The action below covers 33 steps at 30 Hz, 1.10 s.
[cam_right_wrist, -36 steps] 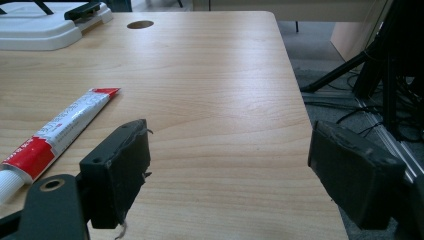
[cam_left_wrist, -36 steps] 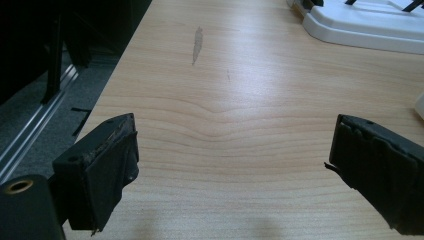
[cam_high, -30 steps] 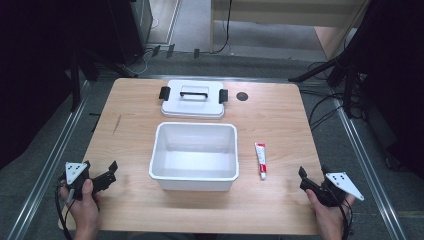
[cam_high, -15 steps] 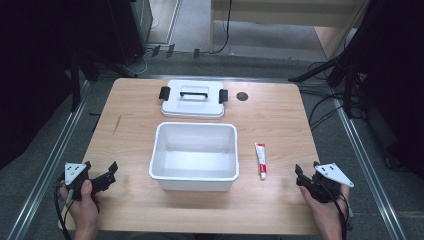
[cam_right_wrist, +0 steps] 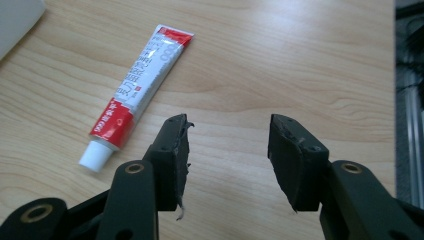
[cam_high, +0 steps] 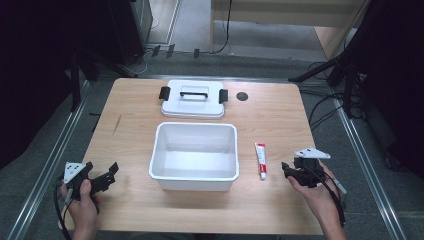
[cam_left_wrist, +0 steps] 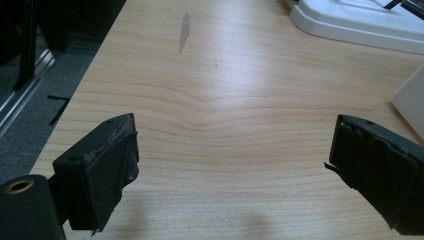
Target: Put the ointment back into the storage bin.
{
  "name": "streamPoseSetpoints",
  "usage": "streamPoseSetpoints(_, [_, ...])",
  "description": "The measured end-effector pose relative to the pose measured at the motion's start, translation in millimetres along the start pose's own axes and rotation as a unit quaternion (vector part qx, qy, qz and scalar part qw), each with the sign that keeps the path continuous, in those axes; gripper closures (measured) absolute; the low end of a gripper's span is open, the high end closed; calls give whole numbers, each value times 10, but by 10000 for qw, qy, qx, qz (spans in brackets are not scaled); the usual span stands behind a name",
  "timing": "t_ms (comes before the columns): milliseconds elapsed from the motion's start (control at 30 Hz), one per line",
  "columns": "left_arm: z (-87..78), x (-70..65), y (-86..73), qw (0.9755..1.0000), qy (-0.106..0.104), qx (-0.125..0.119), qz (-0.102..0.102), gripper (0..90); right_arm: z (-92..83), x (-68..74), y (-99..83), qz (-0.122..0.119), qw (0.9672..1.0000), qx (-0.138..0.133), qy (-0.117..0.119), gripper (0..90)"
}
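A red and white tube (cam_high: 260, 160) lies flat on the wooden table, just right of an open white bin (cam_high: 192, 183). My right gripper (cam_high: 286, 170) hovers a little to the right of the tube, apart from it. In the right gripper view the tube (cam_right_wrist: 137, 85) lies left of the jaws, cap end toward me. The right gripper (cam_right_wrist: 230, 135) is open; its jaws have just been closing, with only bare wood between them. At the table's near left corner my left gripper (cam_high: 102, 173) is held low, and the left gripper view shows it (cam_left_wrist: 232, 135) wide open over bare wood.
The bin's white lid (cam_high: 192, 102), with a black handle and side clips, lies behind the bin. A small dark round hole (cam_high: 242, 96) sits right of the lid. The table (cam_high: 125, 140) shows bare wood at its left. Dark floor and cables surround it.
The right gripper moved left toward the tube and rose a little, and its jaws narrowed. The left gripper stayed where it was.
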<state>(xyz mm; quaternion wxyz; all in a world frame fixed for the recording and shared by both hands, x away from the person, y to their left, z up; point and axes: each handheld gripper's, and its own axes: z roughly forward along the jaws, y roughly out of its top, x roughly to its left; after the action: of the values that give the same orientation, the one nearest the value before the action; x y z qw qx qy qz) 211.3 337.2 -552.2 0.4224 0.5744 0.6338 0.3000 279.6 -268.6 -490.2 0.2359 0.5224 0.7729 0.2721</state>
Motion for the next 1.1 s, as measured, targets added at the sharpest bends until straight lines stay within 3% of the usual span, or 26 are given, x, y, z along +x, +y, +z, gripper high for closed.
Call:
streamPoseSetpoints(33, [0,0,0,10000,0,0,0,61,0,0,0,0,10000,0,0,531])
streamPoseSetpoints(67, [1,-1,0,10000,-2,-1,-10,61,18,11,65,144,9994,267,187,551])
streamPoseSetpoints(267, [-5,-8,-3,10000,66,-37,-26,61,76,40,279,353,9939,947,450,562])
streamPoseSetpoints(400, [-6,-16,-5,10000,71,-58,-1,61,121,77,436,659,9871,1373,483,557])
streamPoseSetpoints(567, [-6,-18,-5,10000,68,-54,12,61,196,165,637,719,9773,1940,460,560])
streamPoseSetpoints(700, [-6,-18,-5,10000,67,-58,12,61,276,243,760,599,9702,2313,393,565])
streamPoseSetpoints(900, [-5,-19,-5,10000,60,-58,17,61,368,372,856,248,9669,2518,321,526])
streamPoseSetpoints(1067, [-3,-20,-4,10000,56,-39,26,61,452,446,884,19,9610,2749,316,537])
streamPoseSetpoints(1100, [-3,-20,-4,10000,56,-39,26,61,452,446,884,19,9610,2749,316,537])
